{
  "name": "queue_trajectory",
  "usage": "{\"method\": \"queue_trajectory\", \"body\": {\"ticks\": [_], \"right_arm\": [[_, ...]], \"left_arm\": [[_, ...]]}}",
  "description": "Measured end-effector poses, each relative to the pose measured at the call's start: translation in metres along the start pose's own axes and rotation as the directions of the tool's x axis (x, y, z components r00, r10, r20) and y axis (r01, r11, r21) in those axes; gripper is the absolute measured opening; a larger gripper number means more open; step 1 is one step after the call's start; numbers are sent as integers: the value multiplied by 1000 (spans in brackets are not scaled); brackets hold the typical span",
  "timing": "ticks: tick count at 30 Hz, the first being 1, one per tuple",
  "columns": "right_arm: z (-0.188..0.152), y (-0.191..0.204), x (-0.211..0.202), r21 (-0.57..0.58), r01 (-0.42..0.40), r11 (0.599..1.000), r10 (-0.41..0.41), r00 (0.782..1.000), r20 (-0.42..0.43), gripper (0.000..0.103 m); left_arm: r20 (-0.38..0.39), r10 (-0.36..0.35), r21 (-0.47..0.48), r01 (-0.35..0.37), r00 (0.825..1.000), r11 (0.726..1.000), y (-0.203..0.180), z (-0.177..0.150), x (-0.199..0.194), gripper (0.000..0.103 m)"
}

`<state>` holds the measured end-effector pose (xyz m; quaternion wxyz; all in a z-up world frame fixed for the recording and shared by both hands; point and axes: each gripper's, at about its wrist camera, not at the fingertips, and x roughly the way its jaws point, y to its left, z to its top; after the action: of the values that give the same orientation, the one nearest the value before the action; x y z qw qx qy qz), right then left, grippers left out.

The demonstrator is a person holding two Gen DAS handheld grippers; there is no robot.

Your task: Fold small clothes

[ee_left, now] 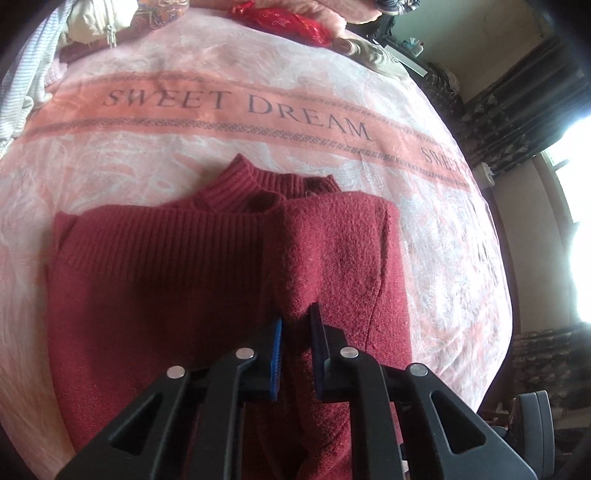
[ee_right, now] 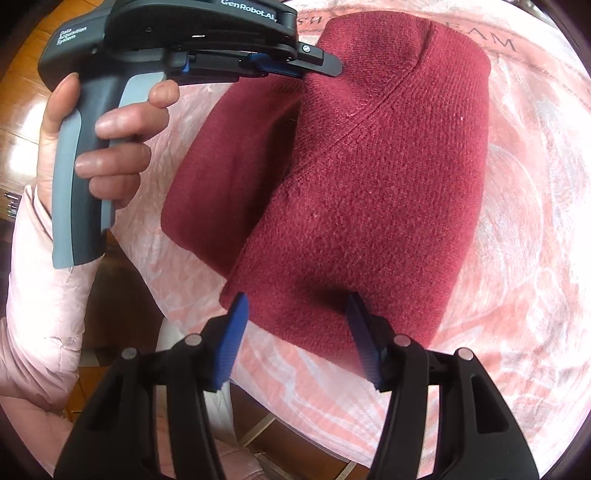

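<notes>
A dark red knit sweater lies flat on the pink blanket, collar pointing away. Its right side is folded over the body as a fuzzy panel. My left gripper is shut on the inner edge of that folded panel, over the sweater's middle. In the right wrist view the sweater fills the centre, and the left gripper shows at the top pinching its fold. My right gripper is open, its blue pads on either side of the sweater's near hem, just above it.
The pink "SWEET DREAM" blanket covers the bed. Piled clothes and a red cloth lie at the far edge. The bed's near edge drops to a wooden floor. A window and dark curtain are at right.
</notes>
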<state>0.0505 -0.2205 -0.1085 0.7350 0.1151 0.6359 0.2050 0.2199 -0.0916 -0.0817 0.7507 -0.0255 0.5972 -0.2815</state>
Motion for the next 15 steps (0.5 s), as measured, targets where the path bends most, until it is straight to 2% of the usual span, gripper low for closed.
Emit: {"method": "queue_trajectory", "body": {"ticks": [3,6,8,10,12,13,15], "right_arm": [[2,-4,13,10,33,999,-33,999,-33,54],[1,-4,16,8,49,999,-49,998,-40,54],[0,1,10,-4,67,998,-67,997,-32,54],[-3,11,2,-31,85,996,-85,996,-16,59],[-7,23,-3,-58,74,996,-75,997,-8,60],[-9,30,-5,-75,70,995,-71,997,-5,60],[-14,44,-3,-111,68,992,-69,998,-4,61]], "left_arm": [[-48,61,3,-61,997,998,9,-3,28,11],[-42,70,12,-70,997,997,8,-5,35,12],[-41,83,26,-82,996,996,3,-3,28,22],[-26,122,40,-121,992,992,-1,-2,17,55],[-10,126,64,-126,992,990,-2,-2,6,70],[-17,118,67,-117,993,991,-1,-2,2,76],[-51,81,55,-79,995,995,2,-4,1,77]]}}
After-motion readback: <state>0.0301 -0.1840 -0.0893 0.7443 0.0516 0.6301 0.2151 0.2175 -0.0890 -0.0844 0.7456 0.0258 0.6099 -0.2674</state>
